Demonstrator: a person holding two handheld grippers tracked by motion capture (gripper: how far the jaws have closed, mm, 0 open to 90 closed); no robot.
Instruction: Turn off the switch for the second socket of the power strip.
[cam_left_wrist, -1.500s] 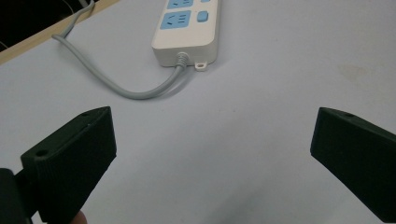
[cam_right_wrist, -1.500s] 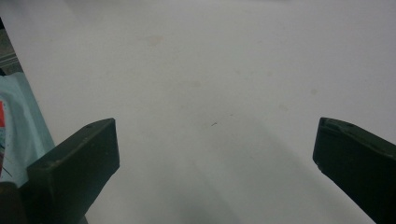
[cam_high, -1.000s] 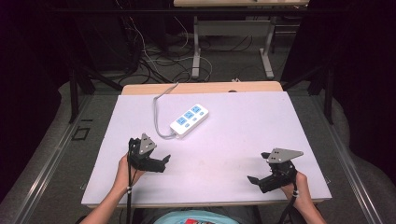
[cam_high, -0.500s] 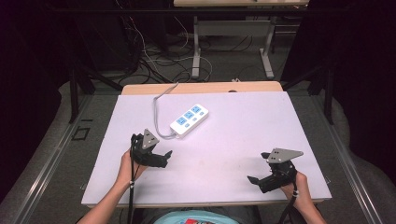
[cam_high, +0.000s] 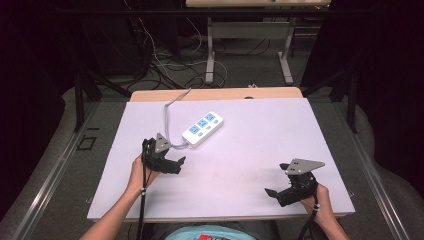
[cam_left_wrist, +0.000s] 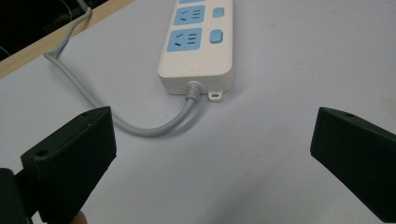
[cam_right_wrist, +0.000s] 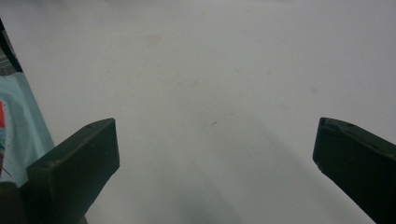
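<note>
A white power strip (cam_high: 202, 128) with blue sockets lies at the table's back middle, and its grey cable (cam_high: 168, 112) runs off the far edge. My left gripper (cam_high: 180, 163) hovers just in front and to the left of the strip's cable end, open and empty. In the left gripper view the strip (cam_left_wrist: 196, 51) and the curl of cable (cam_left_wrist: 140, 127) lie just ahead of the wide-apart jaws of the left gripper (cam_left_wrist: 212, 154). My right gripper (cam_high: 271, 192) rests near the front right edge, open, with bare table between the jaws of the right gripper (cam_right_wrist: 215, 158).
The white tabletop (cam_high: 280, 135) has a wooden strip (cam_high: 220, 94) along its back edge. Beyond it stand metal table legs (cam_high: 210, 55) and tangled floor cables (cam_high: 150, 55). A light blue shirt (cam_high: 200, 234) shows at the bottom edge.
My left gripper has crept forward and a little right, closer to the power strip's cable end. The right gripper has stayed in place.
</note>
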